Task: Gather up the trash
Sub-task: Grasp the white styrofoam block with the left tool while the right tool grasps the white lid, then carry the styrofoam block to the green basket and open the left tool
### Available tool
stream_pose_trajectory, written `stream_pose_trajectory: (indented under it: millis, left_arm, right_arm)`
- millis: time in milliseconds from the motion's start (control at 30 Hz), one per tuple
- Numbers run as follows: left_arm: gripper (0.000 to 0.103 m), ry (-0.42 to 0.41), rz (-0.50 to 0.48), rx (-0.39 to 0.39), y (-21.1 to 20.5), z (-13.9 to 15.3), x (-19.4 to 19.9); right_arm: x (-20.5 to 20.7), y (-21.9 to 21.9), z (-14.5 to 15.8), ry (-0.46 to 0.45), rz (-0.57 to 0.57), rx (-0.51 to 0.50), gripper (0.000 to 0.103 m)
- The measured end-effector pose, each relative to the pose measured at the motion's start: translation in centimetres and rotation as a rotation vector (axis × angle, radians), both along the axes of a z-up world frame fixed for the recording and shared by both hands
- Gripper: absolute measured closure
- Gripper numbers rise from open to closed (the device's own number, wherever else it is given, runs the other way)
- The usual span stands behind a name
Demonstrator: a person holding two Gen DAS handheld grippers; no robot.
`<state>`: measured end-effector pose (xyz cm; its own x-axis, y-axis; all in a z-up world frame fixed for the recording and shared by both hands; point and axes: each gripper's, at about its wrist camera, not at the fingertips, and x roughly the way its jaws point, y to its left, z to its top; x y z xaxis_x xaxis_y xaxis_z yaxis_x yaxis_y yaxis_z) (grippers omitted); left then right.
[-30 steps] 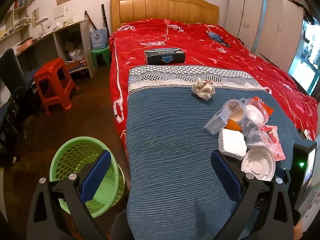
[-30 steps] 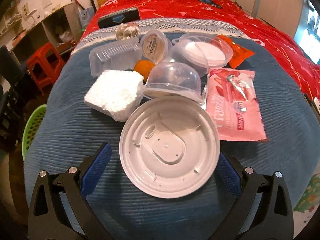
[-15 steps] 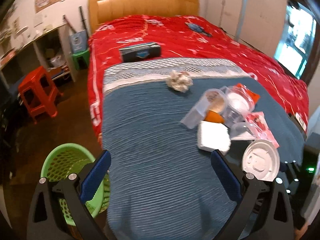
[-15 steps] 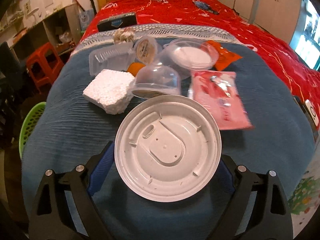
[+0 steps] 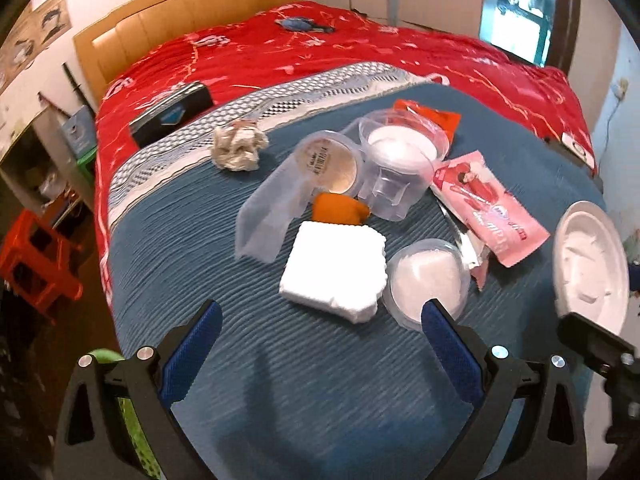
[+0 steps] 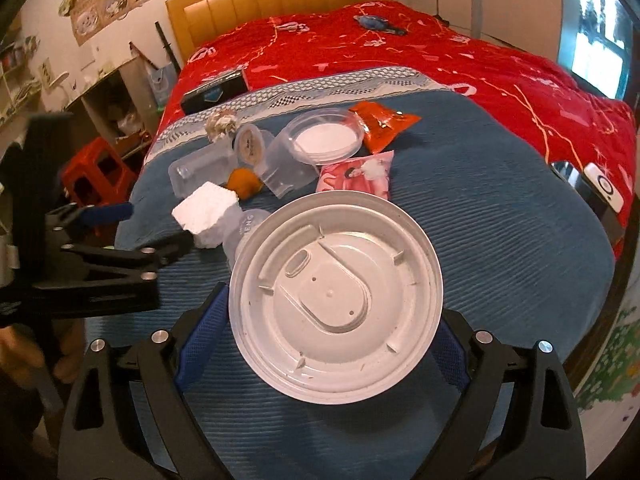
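Right gripper (image 6: 336,320): jaws closed on the rim of one round white plastic lid (image 6: 336,304), held just above the blue blanket (image 6: 500,220) near the foot edge of the bed.
Left gripper (image 5: 320,344): jaws wide apart with nothing between them, above the blanket near the foot edge, just short of the foam block (image 5: 334,270).
Clear containers: four. One tub (image 5: 400,168) holds something white; one small cup (image 5: 330,162) lies on its side showing a printed lid; one long tray (image 5: 272,212) has nothing in it that can be seen; one domed piece (image 5: 426,282) lies beside the foam, contents unclear.
Wrappers: two, one pink packet (image 5: 490,212) and one orange-red packet (image 5: 428,116), both toward the right edge of the blanket.
Other trash: one crumpled paper ball (image 5: 239,148) near the patterned border, one orange lump (image 5: 340,210) among the containers.
Green basket (image 5: 134,416): one, a sliver visible on the floor off the blanket's left corner; contents hidden.
Dark box (image 5: 172,114): one, on the red quilt (image 5: 320,52).
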<state>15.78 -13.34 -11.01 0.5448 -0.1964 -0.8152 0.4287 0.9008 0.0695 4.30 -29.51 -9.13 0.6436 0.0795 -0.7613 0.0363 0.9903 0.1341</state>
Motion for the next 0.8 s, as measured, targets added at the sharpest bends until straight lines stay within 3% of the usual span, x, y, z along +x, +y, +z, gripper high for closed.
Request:
stream_pose_trajectory:
  millis: [267,333,400,633,800]
  left_arm:
    - [0.009,0.039,-0.021,-0.007,-0.7,-2.4,2.9]
    - [0.031,0.059,-0.022,-0.026,-0.6,-2.6,3.2]
    - [0.040,0.096,-0.024,-0.062,-0.3,-2.8,3.4]
    - [0.040,0.046,0.002,-0.118,2.5,-0.3,1.0]
    - [0.040,-0.001,0.078,-0.183,6.9,2.5,-1.5]
  right_arm:
    - [0.2,-0.1,-0.3,0.005,-0.004,0.011,0.014]
    - [0.2,-0.1,-0.3,0.007,-0.007,0.016,0.014]
    - [0.2,-0.2,-0.2,0.003,-0.009,0.020,0.014]
    - [0.0,0.8,0.7,-0.018,0.020,0.031,0.014]
    - [0.0,2.5,1.5,-0.025,0.072,0.064,0.014]
